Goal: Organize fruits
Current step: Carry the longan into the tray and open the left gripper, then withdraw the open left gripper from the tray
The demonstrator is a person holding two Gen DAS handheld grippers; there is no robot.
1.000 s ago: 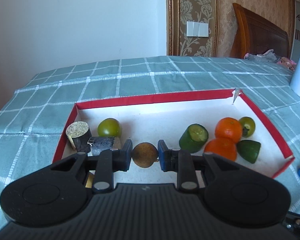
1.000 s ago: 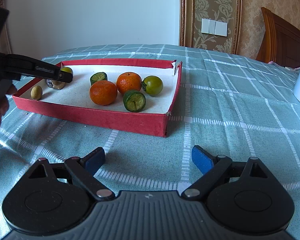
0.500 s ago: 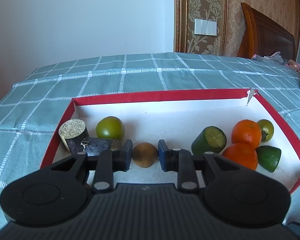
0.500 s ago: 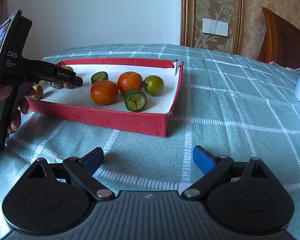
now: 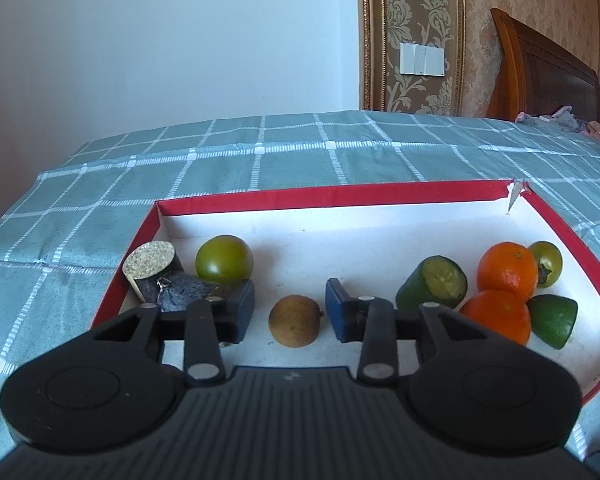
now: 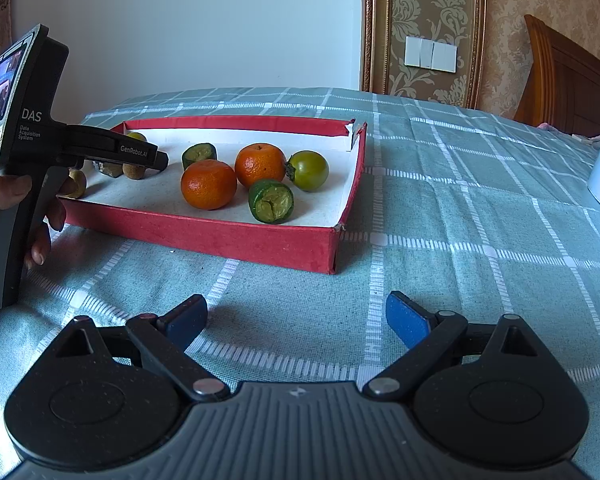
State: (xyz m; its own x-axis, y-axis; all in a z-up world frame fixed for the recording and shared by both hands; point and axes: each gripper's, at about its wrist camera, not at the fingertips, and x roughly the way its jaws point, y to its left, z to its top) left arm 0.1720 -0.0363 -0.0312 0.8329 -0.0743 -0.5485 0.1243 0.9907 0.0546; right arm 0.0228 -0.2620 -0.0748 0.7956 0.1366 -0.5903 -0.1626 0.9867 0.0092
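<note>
**Letting go of the brown fruit cleanly**

The left claw (image 5: pixel 290 312) sits low over the shallow red-walled tray with a white floor (image 5: pixel 340 191), and its jaws are opening. The small round brown fruit (image 5: pixel 295 321) lies on the tray floor between the two blue pads, with a sliver of white visible on either side, so the pads no longer press on it. It rests in the lower middle of the left wrist frame, just right of the dark cut stem pieces with a pale speckled end (image 5: pixel 156 272) and the smooth round green fruit (image 5: pixel 224 259).

The step in hand looks like a release, and it would go best if the jaws kept widening evenly before the claw draws back. A round fruit may roll if one pad brushes it, so the retreat should probably run straight back along the fingers, not sideways. The left pad (image 5: pixel 242 310) is close to the dark pieces, which leaves little room on that side.

At the right of the frame the two glossy orange mandarins (image 5: pixel 508 272), two cut green fruit pieces (image 5: pixel 432 290) and another small green fruit (image 5: pixel 546 258) sit grouped together, well apart from the brown one.

The right claw (image 6: pixel 296 318) hovers over the teal checked bedspread (image 6: pixel 480 184) in the lower part of its own frame, jaws wide and empty, near the tray's near wall.
</note>
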